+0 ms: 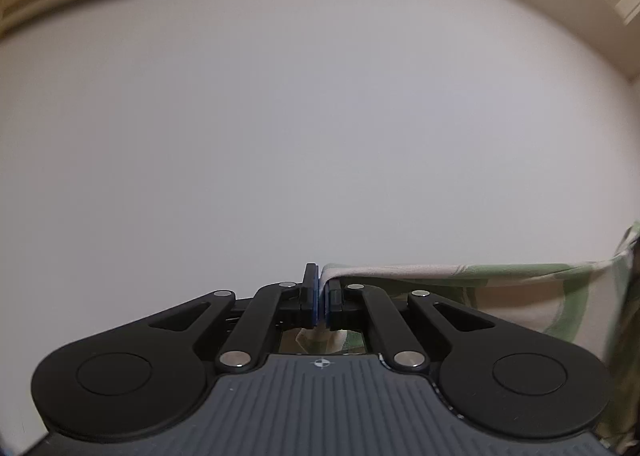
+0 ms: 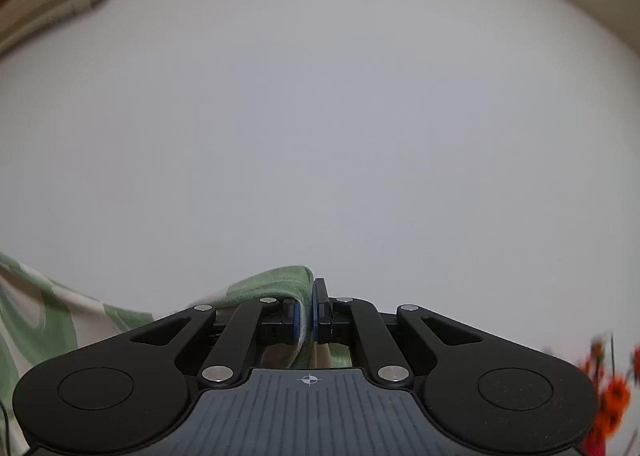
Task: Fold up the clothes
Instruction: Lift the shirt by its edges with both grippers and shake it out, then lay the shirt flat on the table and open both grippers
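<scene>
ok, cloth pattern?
Green and off-white patches on the cloth; clearest in left wrist view.

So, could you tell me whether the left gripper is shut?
Shut: the left gripper pinches the cloth between its pads.

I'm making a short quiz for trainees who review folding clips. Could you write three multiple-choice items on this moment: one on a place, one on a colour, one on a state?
1. In the left wrist view, where does the cloth run from the left gripper?
A. to the right
B. to the left
C. straight up

2. What colours is the cloth?
A. red and black
B. green and white
C. plain blue

3. How is the right gripper?
A. wide open, empty
B. shut on nothing
C. shut on cloth

Answers: 1 A, the fabric stretches to the right edge; 2 B, green patches on white; 3 C, a fold sits pinched between its pads.
</scene>
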Motion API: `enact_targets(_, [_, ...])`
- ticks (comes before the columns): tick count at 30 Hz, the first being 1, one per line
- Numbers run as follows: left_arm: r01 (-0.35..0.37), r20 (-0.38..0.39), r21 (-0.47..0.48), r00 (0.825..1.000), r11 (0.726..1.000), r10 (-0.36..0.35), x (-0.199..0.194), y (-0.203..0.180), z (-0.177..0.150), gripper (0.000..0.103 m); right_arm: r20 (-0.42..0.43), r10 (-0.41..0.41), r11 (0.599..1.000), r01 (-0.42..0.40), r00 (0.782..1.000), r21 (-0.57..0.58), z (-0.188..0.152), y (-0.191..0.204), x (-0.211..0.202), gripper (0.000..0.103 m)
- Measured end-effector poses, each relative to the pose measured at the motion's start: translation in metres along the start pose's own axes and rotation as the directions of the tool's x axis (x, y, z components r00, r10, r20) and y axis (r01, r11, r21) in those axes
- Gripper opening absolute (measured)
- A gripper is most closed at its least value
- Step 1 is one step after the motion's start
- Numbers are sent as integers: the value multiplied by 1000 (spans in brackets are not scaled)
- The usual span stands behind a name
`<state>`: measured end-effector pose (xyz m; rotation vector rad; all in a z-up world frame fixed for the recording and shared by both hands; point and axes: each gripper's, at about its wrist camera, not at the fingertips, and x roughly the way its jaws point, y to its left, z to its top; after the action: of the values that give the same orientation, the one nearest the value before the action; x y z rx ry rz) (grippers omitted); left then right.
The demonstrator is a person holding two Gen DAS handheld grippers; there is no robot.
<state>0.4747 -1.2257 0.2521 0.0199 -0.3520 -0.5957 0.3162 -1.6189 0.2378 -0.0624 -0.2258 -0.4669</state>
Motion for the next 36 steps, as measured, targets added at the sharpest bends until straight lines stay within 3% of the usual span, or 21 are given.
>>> enact_targets(2, [15,-2,28,1000,999,-15,-19,-5,-2,3,19,13,1000,-13,1000,-8,11,-2,-7,5])
enact_targets(4, [41,-63,9,997,999,-40,-40,-8,-28,3,-13,37,999,-37,999,-13,1,-6,-19,5])
enact_targets(7, [78,-152,-22,985,997,-81,-70,-13,-66,3,-129,71,996,-77,989,-35,-41,-6,-41,5])
enact_targets(9, [85,-254,-62,962,994,-98,-96,-20,-110,3,-238,87,994,-100,967,-44,-84,-3,-61,5])
enact_targets(10, [82,-325,-93,939,992,-108,-108,-23,-137,3,-297,89,991,-113,951,-64,-110,1,-71,5])
enact_targets(12, [62,-471,-143,873,988,-123,-131,-31,-194,3,-429,90,987,-138,899,-81,-164,6,-89,5])
enact_targets(15, [24,-664,-149,738,989,-118,-164,-47,-278,3,-641,91,990,-140,762,-25,-252,7,-107,5])
enact_targets(17, [23,-756,-134,644,991,-118,-190,-58,-325,3,-731,72,989,-146,678,-38,-300,8,-120,5])
enact_targets(18, [30,-782,-130,612,991,-121,-202,-58,-336,3,-770,67,987,-156,635,-43,-321,8,-126,5])
enact_targets(20, [48,-822,-117,555,992,-124,-226,-55,-351,3,-818,61,982,-179,572,-52,-350,11,-137,5])
enact_targets(21, [61,-832,-108,540,992,-124,-240,-60,-348,3,-826,65,979,-195,559,-55,-354,15,-144,5])
enact_targets(23, [74,-834,-92,539,993,-118,-236,-59,-339,3,-840,71,972,-225,538,-61,-360,22,-157,5])
enact_targets(25, [63,-815,-82,570,995,-103,-234,-54,-321,3,-826,79,969,-236,557,-67,-351,19,-162,5])
enact_targets(27, [47,-782,-52,620,998,-70,-223,-48,-293,3,-797,101,973,-226,595,-45,-329,29,-171,5])
enact_targets(30, [19,-704,27,710,999,6,-228,-43,-257,3,-755,120,968,-246,644,-56,-273,46,-191,5])
enact_targets(31, [15,-692,53,721,999,26,-232,-42,-250,3,-748,126,961,-267,651,-71,-261,50,-198,5])
enact_targets(32, [15,-689,77,723,997,43,-237,-41,-246,3,-750,136,953,-292,648,-79,-254,54,-206,5])
enact_targets(33, [15,-686,101,725,995,59,-242,-41,-242,3,-769,150,946,-316,621,-70,-254,57,-212,5])
enact_targets(34, [11,-700,104,711,994,65,-248,-39,-243,3,-788,165,938,-340,593,-60,-255,61,-219,5])
enact_targets(35, [3,-727,88,684,996,62,-254,-35,-249,3,-807,178,930,-364,563,-49,-258,64,-225,5])
enact_targets(36, [-3,-756,71,652,997,56,-259,-33,-258,3,-835,188,921,-387,517,-32,-267,67,-232,5])
